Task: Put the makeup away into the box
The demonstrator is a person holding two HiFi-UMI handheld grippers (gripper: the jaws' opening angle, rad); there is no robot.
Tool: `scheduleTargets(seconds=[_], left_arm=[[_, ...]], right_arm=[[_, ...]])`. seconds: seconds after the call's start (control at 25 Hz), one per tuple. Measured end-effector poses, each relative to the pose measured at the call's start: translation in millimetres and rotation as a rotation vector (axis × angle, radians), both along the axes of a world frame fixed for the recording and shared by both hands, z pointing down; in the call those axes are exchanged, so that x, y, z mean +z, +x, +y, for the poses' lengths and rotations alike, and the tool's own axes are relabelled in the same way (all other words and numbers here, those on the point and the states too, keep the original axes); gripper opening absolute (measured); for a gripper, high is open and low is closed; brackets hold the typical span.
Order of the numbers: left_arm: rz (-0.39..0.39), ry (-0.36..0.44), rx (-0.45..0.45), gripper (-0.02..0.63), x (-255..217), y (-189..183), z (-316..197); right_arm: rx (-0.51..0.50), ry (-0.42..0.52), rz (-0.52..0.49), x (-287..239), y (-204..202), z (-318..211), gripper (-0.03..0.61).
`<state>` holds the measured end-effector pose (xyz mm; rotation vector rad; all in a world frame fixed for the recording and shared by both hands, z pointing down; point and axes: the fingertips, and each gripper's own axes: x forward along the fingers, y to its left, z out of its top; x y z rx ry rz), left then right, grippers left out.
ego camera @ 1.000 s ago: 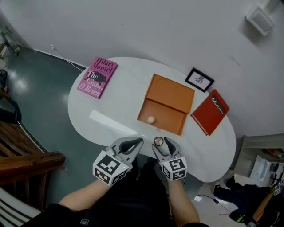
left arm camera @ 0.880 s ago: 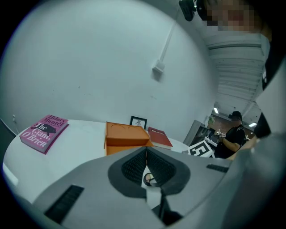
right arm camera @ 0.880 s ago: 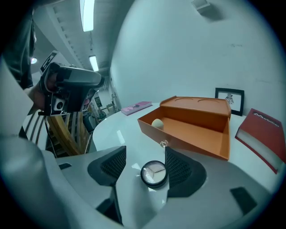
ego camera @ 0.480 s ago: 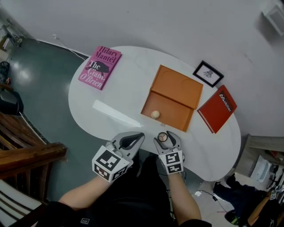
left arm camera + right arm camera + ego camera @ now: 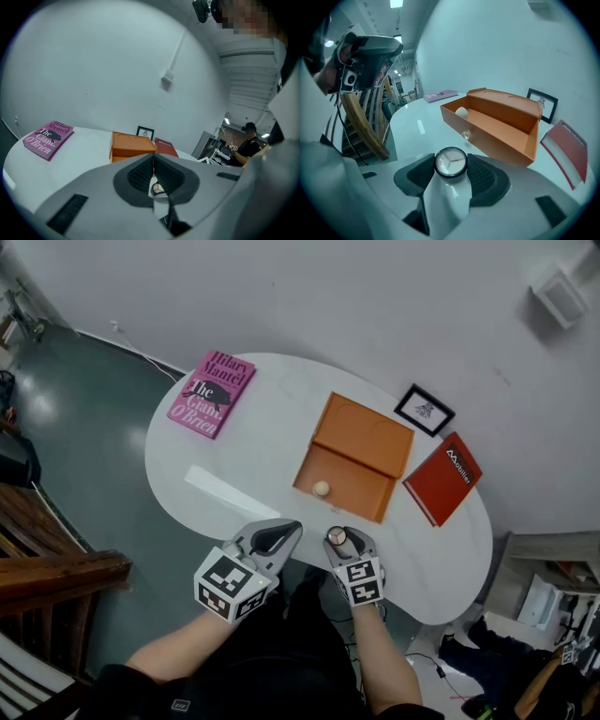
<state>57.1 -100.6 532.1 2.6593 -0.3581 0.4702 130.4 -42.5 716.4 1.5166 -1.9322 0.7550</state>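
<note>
A white, rounded table [image 5: 253,456] stands against a pale wall. At the table's far left edge lies a pink book [image 5: 210,394], flat and cover up. At the table's right end lies a red book [image 5: 442,478], also flat. Just behind it, at the table's back edge by the wall, a small black-framed picture [image 5: 424,410] stands. Left of the table, dark wooden slats [image 5: 47,549] rise from a grey-green floor [image 5: 84,418], where a thin white cable [image 5: 141,352] trails along the wall.

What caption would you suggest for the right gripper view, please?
Right gripper clamps a round compact before the open orange box, which holds a pale ball.
</note>
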Motion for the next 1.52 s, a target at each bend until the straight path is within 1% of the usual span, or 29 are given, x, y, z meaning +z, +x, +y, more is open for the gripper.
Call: scheduleTargets(seconds=[0.12, 0.2, 0.32, 0.4, 0.52, 0.6, 0.76, 0.92, 1.12, 1.52], left_arm=[[0.034, 0.012, 0.004, 0.014, -13.1, -1.0, -3.1], [0.060, 0.010, 0.014, 0.014, -22.2, -0.3, -2.8], [0.100, 0.026, 0.045, 0.014, -38.7, 3.4, 3.1], [0.122, 0.040, 0.065, 0.014, -47.9, 4.9, 8.1], [0.141, 0.039, 0.076, 0.014, -55.2, 7.8, 9.0], [0.141, 0.037, 0.078, 0.014, -56.7, 11.5, 5.1], [0.139, 0.054, 0.069, 0.014, -59.1, 22.7, -9.8], [0.133, 0.060, 0.050, 0.014, -60.8, 35.7, -23.2], [0.105, 0.057, 0.026, 0.014, -55.7, 50.8, -40.4], [0.067, 0.023, -0.020, 0.014, -40.6, 64.6, -57.6]], right_arm=[[0.023, 0.035, 0.010, -22.6, 7.5, 0.5, 0.233], [0.016, 0.057, 0.025, -39.4, 10.3, -0.1, 0.233], [-0.006, 0.100, 0.057, -71.0, 16.4, -3.9, 0.233], [0.008, 0.143, 0.064, -95.4, 23.9, -8.0, 0.232], [0.032, 0.199, 0.064, -126.5, 35.0, -16.8, 0.232], [0.025, 0.215, 0.067, -136.5, 40.1, -23.8, 0.233], [-0.005, 0.205, 0.073, -133.6, 51.3, -38.1, 0.232], [-0.011, 0.186, 0.038, -122.3, 62.8, -51.5, 0.233], [-0.045, 0.119, -0.005, -96.5, 72.6, -65.9, 0.233], [-0.113, 0.000, -0.038, -56.9, 75.8, -82.9, 0.233]])
